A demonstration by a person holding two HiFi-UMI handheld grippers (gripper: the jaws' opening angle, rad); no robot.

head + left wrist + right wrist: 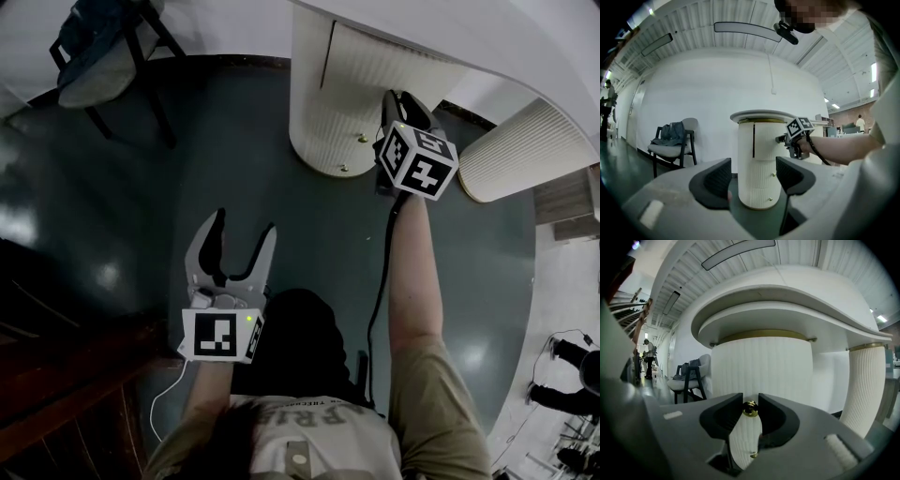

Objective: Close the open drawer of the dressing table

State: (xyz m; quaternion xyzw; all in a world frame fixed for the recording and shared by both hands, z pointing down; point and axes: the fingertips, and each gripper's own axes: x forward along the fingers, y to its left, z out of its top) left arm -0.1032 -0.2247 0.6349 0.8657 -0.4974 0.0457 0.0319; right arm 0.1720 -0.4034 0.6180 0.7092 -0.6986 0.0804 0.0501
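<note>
The dressing table's white ribbed pedestal (323,112) stands under a curved top (487,42). Its top drawer (768,140) stands slightly out from the pedestal, with a dark gap along its left edge. My right gripper (394,97) is at the drawer front, its tips hidden in the head view. In the right gripper view the drawer's brass knob (750,408) sits between the two black pads, which close on it from both sides. My left gripper (231,249) hangs over the dark floor, well back from the table, jaws spread with nothing between them.
Two smaller brass knobs (362,138) mark the lower drawers. A second ribbed pedestal (525,150) stands to the right. A chair with clothing (98,52) is at the back left. Wooden stairs (56,375) lie at the left, and people stand at the far right (572,370).
</note>
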